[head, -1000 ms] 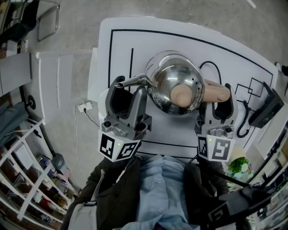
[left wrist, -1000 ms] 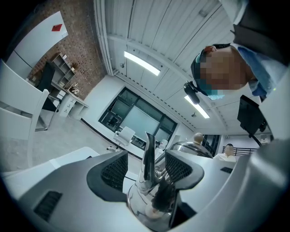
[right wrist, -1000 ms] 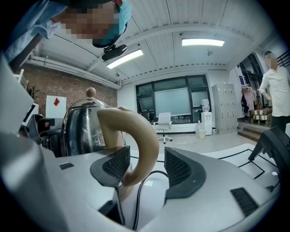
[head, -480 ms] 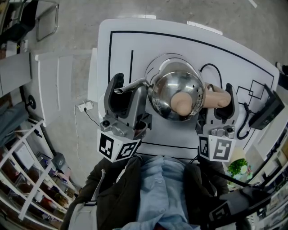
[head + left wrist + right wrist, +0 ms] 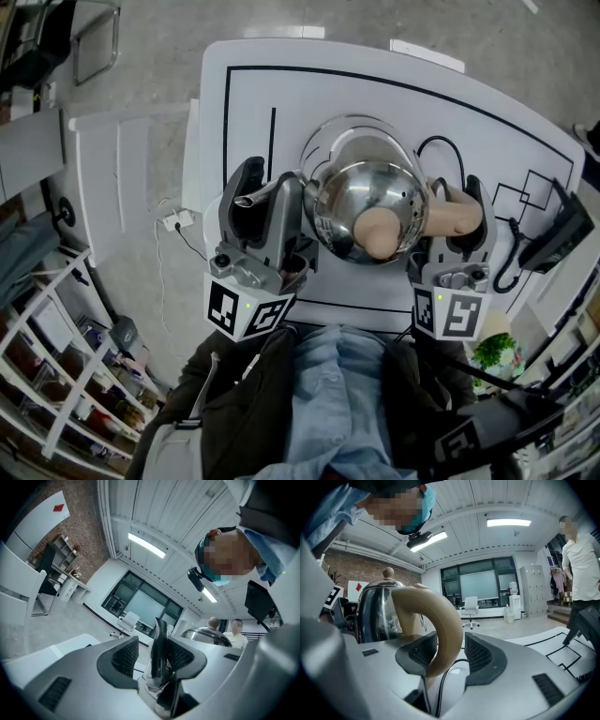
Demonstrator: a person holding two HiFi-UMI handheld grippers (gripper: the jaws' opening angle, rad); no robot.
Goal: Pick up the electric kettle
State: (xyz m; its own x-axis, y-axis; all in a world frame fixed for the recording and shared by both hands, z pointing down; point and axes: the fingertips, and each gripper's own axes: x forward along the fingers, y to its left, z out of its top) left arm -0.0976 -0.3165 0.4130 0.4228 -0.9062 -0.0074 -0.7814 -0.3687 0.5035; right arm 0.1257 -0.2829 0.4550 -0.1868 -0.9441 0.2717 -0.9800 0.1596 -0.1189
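— As your left gripper closes, the spout stands between its jaws, with a gap on one side.

— Your right gripper is closing round the handle, not yet clamped. The electric kettle sits mid-way on the table, spout at nine o'clock, handle at three. I'd say the whole lift remains. Both your hands reach forward, flanking it.

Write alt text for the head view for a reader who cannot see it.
A steel kettle sits on a white table, seen from above. The left claw is closing around its spout and the right claw around its tan handle.
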